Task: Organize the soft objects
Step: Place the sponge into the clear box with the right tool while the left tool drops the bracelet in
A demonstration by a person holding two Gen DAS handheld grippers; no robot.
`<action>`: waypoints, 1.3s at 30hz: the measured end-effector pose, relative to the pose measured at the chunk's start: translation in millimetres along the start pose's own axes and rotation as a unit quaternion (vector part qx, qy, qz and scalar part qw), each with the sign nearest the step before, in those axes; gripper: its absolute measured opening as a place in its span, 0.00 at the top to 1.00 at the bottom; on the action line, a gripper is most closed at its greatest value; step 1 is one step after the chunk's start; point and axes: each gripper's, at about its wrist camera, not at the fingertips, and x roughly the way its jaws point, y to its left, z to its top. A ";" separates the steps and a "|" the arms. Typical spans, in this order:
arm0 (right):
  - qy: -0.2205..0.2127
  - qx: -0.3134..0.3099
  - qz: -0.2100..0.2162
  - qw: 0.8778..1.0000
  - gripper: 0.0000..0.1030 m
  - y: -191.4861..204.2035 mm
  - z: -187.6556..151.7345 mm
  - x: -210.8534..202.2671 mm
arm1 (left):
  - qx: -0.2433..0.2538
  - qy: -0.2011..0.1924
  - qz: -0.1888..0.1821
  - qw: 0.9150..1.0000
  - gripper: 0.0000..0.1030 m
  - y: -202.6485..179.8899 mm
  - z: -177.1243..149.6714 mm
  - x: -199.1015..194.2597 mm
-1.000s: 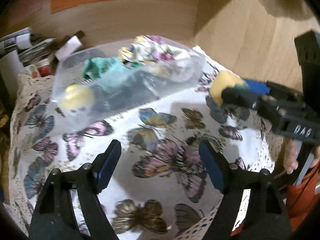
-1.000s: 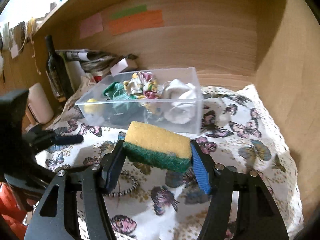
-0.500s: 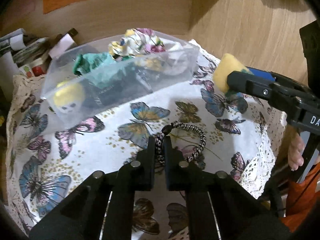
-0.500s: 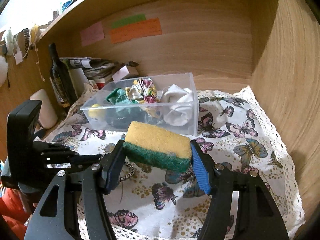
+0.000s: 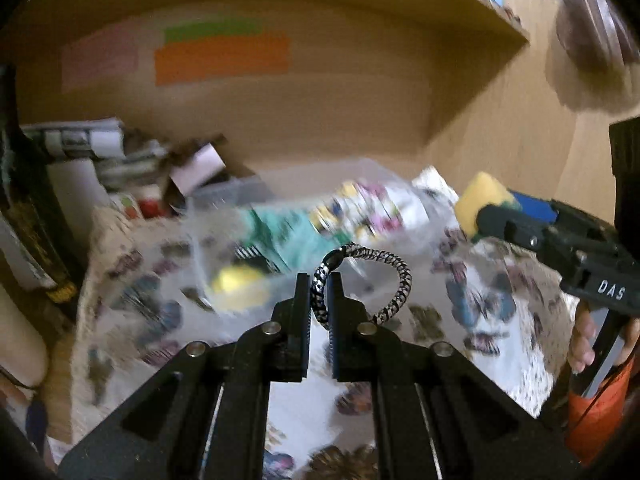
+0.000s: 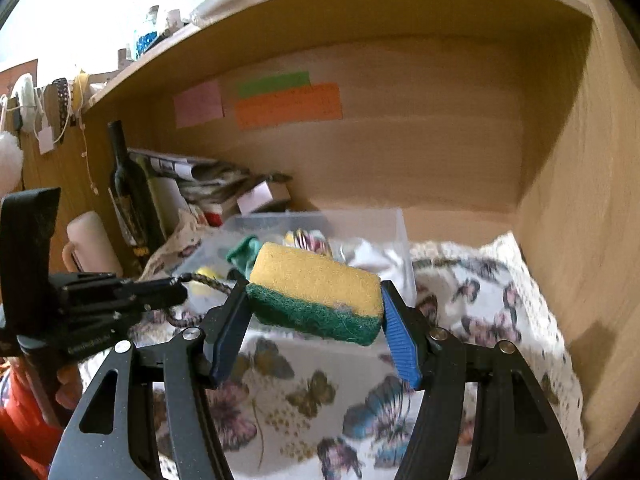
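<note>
My left gripper (image 5: 319, 280) is shut on a black-and-white braided hair tie (image 5: 384, 280) and holds it in the air in front of the clear plastic bin (image 5: 248, 216). The bin holds a teal cloth, a floral cloth, a white cloth and a yellow ball. My right gripper (image 6: 314, 300) is shut on a yellow-and-green sponge (image 6: 316, 290), held above the cloth in front of the bin (image 6: 392, 224). The sponge (image 5: 482, 200) and right gripper also show at the right in the left wrist view. The left gripper (image 6: 176, 290) with the hair tie (image 6: 208, 282) shows at the left in the right wrist view.
A butterfly-print tablecloth (image 6: 460, 312) covers the shelf floor. A dark bottle (image 6: 128, 192), a stack of papers and small boxes (image 6: 224, 188) and a pale cylinder (image 6: 92, 240) stand at the back left. Wooden walls (image 6: 580, 200) close the back and right.
My left gripper closed on the hair tie on the cloth and lifted it, tilting up toward the bin. My right gripper rose a little with the sponge.
</note>
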 end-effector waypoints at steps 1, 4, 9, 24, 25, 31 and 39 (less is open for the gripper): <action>-0.003 -0.002 0.003 1.000 0.42 1.9 4.1 2.2 | -0.002 -0.008 0.006 1.000 0.93 3.3 4.5 -2.0; -0.007 -0.009 0.008 1.000 0.42 7.8 14.6 11.2 | -0.011 -0.020 0.020 1.000 0.93 13.5 16.2 -3.3; 0.001 -0.019 0.020 1.000 0.42 18.4 25.2 33.8 | -0.028 -0.023 0.040 0.999 0.93 32.7 28.7 4.8; 0.094 -0.060 0.025 0.993 0.42 40.9 9.6 110.2 | -0.040 0.040 0.052 0.997 0.93 55.0 17.6 65.1; 0.099 -0.063 0.023 0.993 0.42 41.0 8.1 112.6 | -0.040 0.042 0.053 0.997 0.93 54.9 17.0 66.8; 0.108 -0.064 0.013 0.992 0.40 38.3 5.8 118.6 | -0.034 0.046 0.060 0.997 0.88 51.2 14.7 68.9; 0.103 -0.060 0.022 0.993 0.31 37.7 10.2 106.3 | -0.041 0.014 0.054 0.998 0.51 50.5 20.3 43.0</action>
